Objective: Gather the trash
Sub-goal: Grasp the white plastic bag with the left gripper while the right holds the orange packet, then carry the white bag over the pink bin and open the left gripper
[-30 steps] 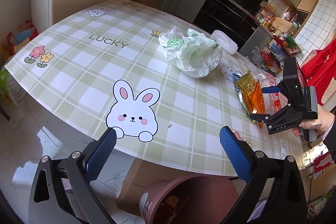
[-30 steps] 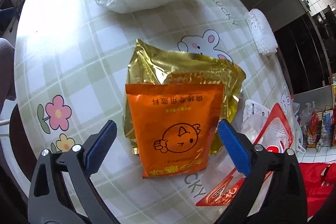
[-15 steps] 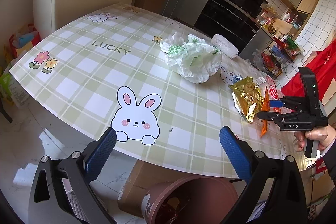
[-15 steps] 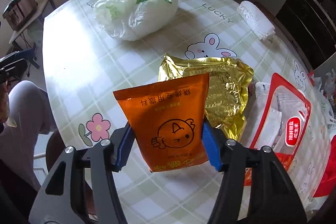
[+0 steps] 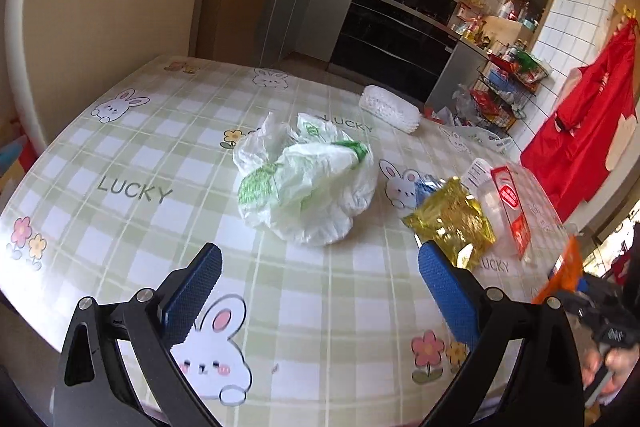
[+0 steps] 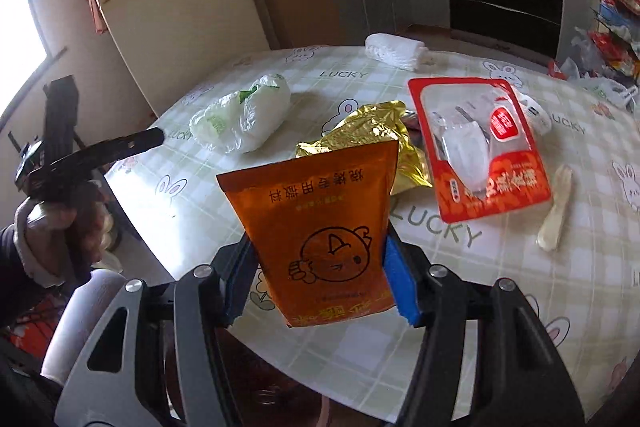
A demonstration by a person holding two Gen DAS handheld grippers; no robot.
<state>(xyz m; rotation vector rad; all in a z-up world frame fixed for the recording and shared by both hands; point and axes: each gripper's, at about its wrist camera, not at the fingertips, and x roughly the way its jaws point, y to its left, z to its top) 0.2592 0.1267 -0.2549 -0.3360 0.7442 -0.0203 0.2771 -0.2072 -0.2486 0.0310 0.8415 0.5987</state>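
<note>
Left wrist view: our left gripper (image 5: pixel 318 291) hangs over the near table (image 5: pixel 132 163) edge with its jaws wide and nothing between them. Straight ahead sits a crumpled white bag (image 5: pixel 308 183) with green print. Further right is a crinkled gold wrapper (image 5: pixel 452 223), then a red pack (image 5: pixel 510 203). At the far right edge we only catch an orange sliver of the pouch (image 5: pixel 562 273), blurry.

Right wrist view: our right gripper (image 6: pixel 316 279) is clamped on the orange pouch (image 6: pixel 320 227), a pad on each side edge, lifted clear of the table (image 6: pixel 520 287). It's flat and glossy, with a cartoon face and upside-down text, bottom edge toward us. Behind it lie the gold wrapper (image 6: pixel 372 131), the red pack (image 6: pixel 480 147) and a pale spoon (image 6: pixel 556 215).
</note>
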